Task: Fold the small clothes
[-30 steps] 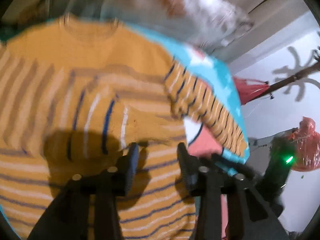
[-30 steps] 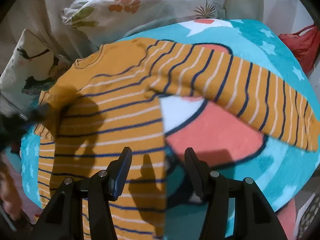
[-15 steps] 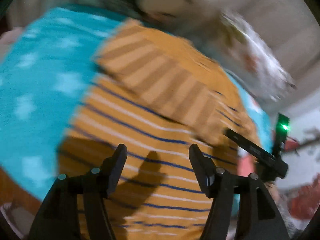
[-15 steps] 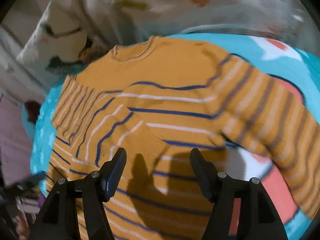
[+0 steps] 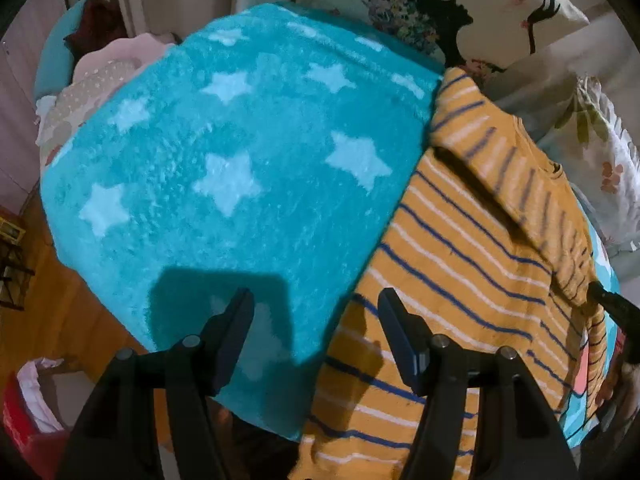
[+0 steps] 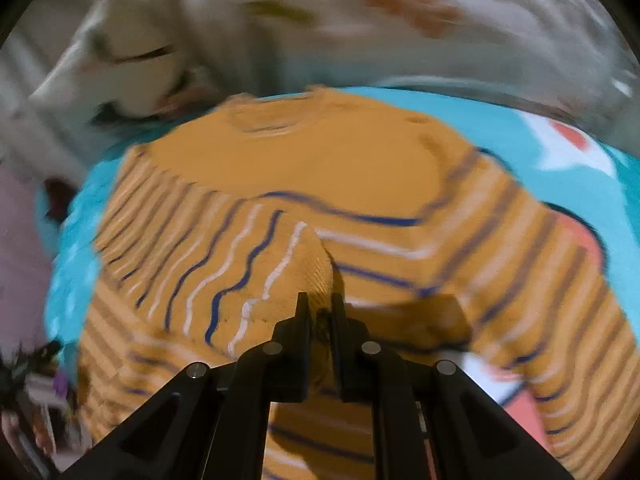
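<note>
The mustard-yellow sweater with navy and white stripes lies spread on a teal star-patterned blanket, one sleeve folded across its body. Half a second ago the right tool hovered open above it; now it is clenched on the sleeve's cuff. The left tool hangs released over the sweater's edge.

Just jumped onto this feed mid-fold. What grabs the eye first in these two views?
The mustard striped sweater fills the right wrist view, with the right gripper shut on a pinched fold of its knit. In the left wrist view the teal blanket with pale stars dominates, the sweater lying along its right side. The left gripper hangs open over the sweater's edge, holding nothing.
</note>
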The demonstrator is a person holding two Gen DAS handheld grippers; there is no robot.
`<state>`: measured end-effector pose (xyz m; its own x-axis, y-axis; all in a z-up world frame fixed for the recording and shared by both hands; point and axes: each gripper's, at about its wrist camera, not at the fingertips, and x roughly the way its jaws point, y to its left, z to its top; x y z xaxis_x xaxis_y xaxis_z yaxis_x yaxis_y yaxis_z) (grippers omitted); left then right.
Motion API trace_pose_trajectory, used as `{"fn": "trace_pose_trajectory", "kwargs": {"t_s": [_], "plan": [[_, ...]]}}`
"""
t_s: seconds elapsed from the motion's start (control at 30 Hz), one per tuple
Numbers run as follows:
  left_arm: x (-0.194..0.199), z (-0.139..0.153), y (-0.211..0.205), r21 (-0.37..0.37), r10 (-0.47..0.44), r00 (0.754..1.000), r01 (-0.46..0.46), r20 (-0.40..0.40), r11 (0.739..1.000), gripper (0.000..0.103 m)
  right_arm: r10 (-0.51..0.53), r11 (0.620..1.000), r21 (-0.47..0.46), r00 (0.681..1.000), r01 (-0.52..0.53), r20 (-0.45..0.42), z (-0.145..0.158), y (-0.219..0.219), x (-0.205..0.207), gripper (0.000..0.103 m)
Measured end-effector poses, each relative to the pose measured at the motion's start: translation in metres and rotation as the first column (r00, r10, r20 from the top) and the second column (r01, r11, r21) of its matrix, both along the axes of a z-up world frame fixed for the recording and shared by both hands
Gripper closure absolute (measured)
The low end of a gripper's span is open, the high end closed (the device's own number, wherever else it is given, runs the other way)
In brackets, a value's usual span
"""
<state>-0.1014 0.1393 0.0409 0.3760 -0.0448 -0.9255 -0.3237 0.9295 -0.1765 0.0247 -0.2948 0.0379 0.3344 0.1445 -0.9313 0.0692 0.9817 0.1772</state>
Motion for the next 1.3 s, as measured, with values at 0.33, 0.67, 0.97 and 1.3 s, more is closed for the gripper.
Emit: {"fn": "trace_pose_trajectory", "kwargs": {"t_s": [0.33,0.67,0.97,1.3], "plan": [[0.008,-0.026,-0.016,-0.001,-0.145,0.989,0.145,-0.029,0.989,0.040,-0.172,0.982,-0.059,0.982,0.177,0.077,0.034,-0.018,-0.021,0.046],[0.009,-0.008,0.018,0.002,-0.265,0.964,0.265,-0.027,0.964,0.084,-0.176,0.984,-0.031,0.984,0.176,-0.009,0.025,0.030,-0.077,0.046],[0.036,0.003,0.015,-0.108,-0.409,0.912,0.409,0.027,0.906,0.062,-0.409,0.913,-0.062,0.902,0.404,-0.140,0.005,0.021,-0.174,0.045],[0.060,-0.005,-0.006,-0.086,-0.524,0.852,0.524,0.026,0.848,0.059,-0.496,0.866,-0.164,0.851,0.472,-0.173,0.003,0.031,-0.239,0.098]]}}
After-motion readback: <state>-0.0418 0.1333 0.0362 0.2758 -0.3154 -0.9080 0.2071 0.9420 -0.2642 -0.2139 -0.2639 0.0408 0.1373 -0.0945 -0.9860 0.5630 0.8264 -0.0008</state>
